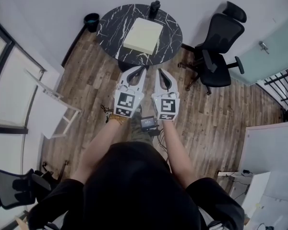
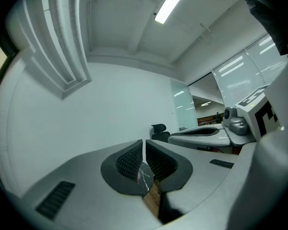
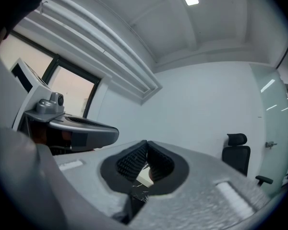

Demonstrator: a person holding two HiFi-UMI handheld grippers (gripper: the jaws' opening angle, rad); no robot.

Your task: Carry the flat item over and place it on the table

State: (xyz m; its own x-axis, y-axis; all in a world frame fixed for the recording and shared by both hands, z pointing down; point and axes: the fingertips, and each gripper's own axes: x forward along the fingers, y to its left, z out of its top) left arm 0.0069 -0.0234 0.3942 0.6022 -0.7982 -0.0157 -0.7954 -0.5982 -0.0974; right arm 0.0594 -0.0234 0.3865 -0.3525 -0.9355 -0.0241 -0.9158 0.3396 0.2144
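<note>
A pale yellow flat square item (image 1: 143,35) lies on the round black marble table (image 1: 110,28) ahead of me. Both grippers are held side by side just short of the table's near edge, pointing at it. My left gripper (image 1: 136,71) is shut with nothing in it, and so is my right gripper (image 1: 161,73). In the left gripper view the pads of the left gripper (image 2: 143,145) meet, with marble (image 2: 145,176) showing below them. In the right gripper view the right gripper (image 3: 147,145) is shut too, and a corner of the pale item (image 3: 144,175) shows under the pads.
A dark bottle-like thing (image 1: 155,6) stands at the table's far rim. A black office chair (image 1: 219,47) is right of the table and a black bin (image 1: 91,21) far left of it. A white frame (image 1: 53,104) leans at my left. A small device (image 1: 148,123) lies on the wood floor.
</note>
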